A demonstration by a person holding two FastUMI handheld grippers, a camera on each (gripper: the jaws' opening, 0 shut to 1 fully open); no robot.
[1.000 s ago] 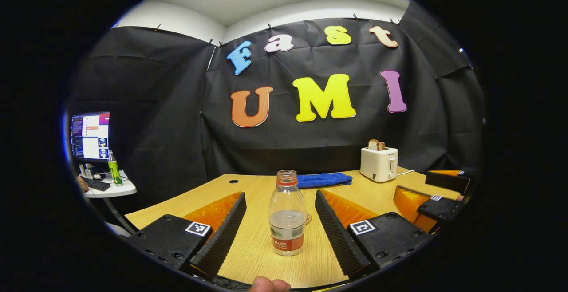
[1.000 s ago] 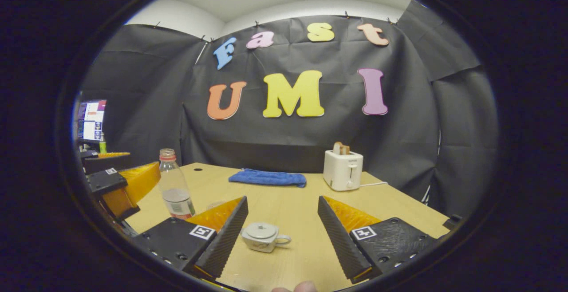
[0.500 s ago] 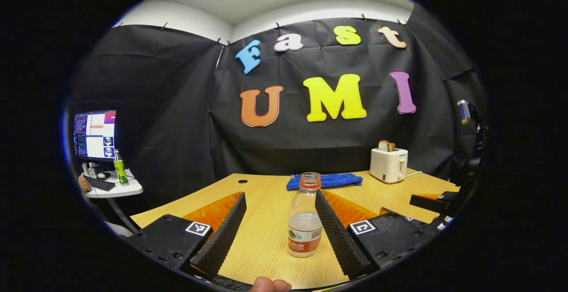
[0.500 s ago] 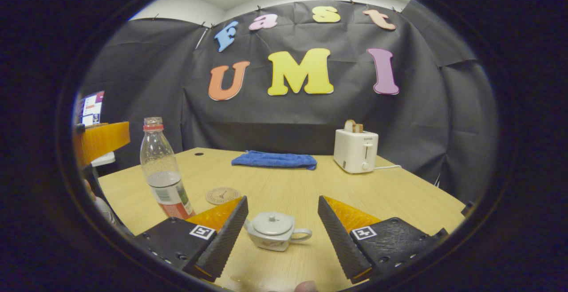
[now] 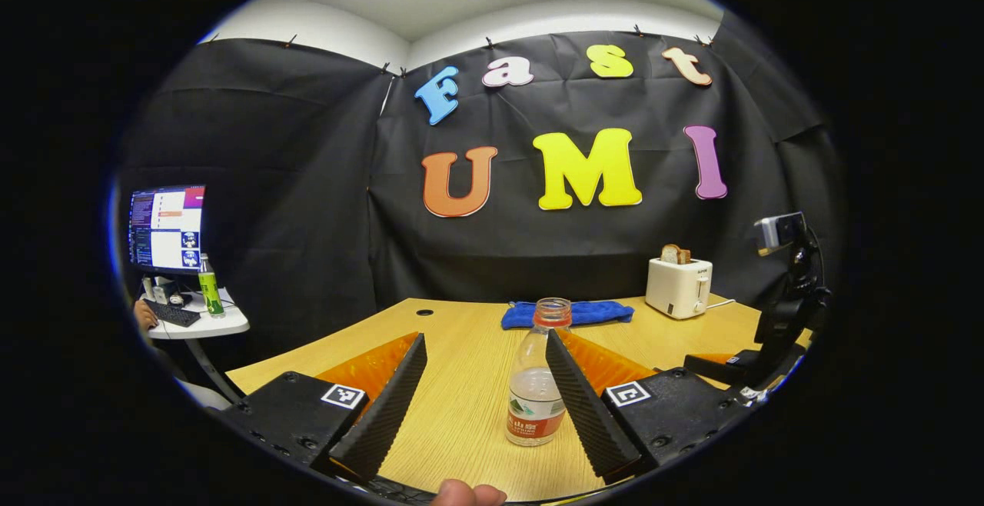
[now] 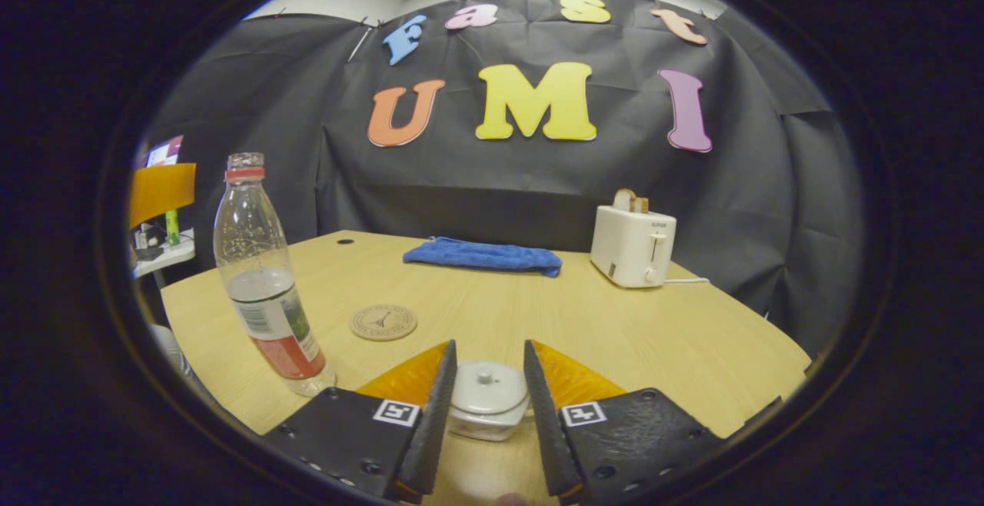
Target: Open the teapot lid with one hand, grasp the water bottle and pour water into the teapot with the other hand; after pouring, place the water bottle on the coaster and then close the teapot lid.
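A clear, capless water bottle (image 5: 536, 387), partly filled and with a red label, stands on the wooden table (image 5: 461, 406). It sits between the fingers of my open left gripper (image 5: 485, 334), close to the right finger and touching neither. In the right gripper view, the small white teapot (image 6: 487, 406) sits with its lid on. My right gripper (image 6: 488, 346) is narrowed around the lid, a pad against each side. To the left in that view stand the bottle (image 6: 265, 283) and, beyond it, the round coaster (image 6: 383, 322).
A blue cloth (image 6: 484, 256) and a white toaster (image 6: 633, 244) holding bread sit at the back of the table. A side desk with a monitor (image 5: 167, 229) and a green bottle (image 5: 207, 294) stands off to the left. The other gripper (image 5: 730, 364) shows at the right edge.
My right gripper came down over the teapot and its fingers closed from wide open onto the lid. My left gripper shifted left, so the bottle now sits nearer its right finger.
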